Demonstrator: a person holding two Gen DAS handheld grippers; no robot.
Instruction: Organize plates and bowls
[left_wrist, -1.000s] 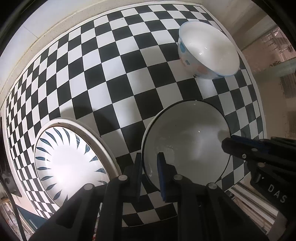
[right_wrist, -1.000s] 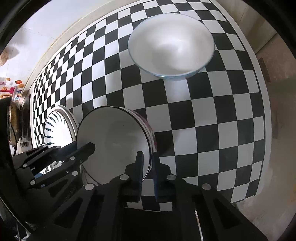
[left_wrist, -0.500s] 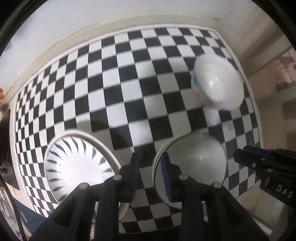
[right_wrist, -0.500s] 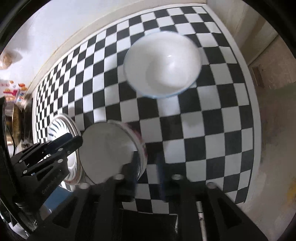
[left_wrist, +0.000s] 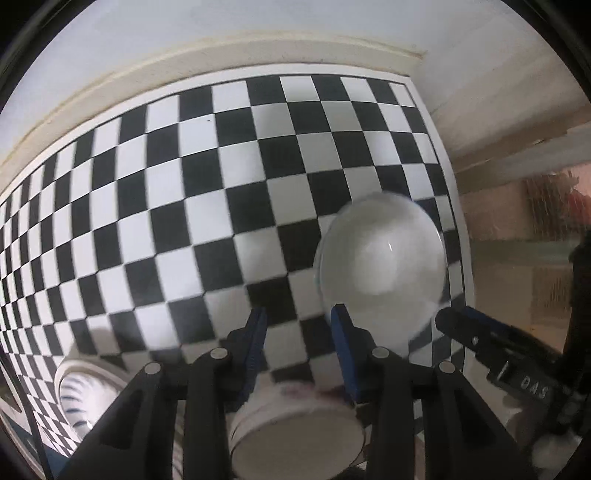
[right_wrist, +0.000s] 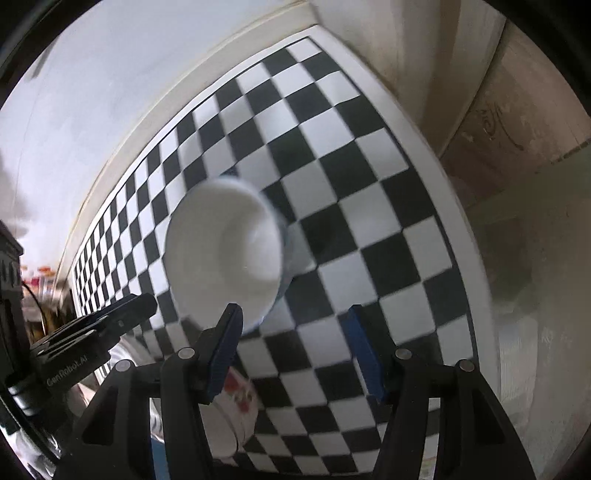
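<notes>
Beyond both hand-held grippers, on the black-and-white chequered worktop, sits the plain white ceramic bowl, upright and alone near the right-hand edge of the cloth. From the left hand-held gripper it lies ahead and to the right, its near rim just behind the right blue finger; from the right hand-held gripper the same bowl lies ahead and to the left, its near rim just past the left finger. By my reading neither is clearly nearer, though the bowl sits closer to the midline in the left wrist view. Being round, the bowl has no long axis to line up with; only the rim matters for a pinch.

Both sets of jaws stand well apart and empty, touching nothing that I can see. Below the left hand-held gripper a white bowl with red markings appears, resting on or beside the blue-leaf patterned white plate at lower left; motion blur keeps me from telling which. The right wrist view shows red printed marks on that bowl under its left finger.
</notes>
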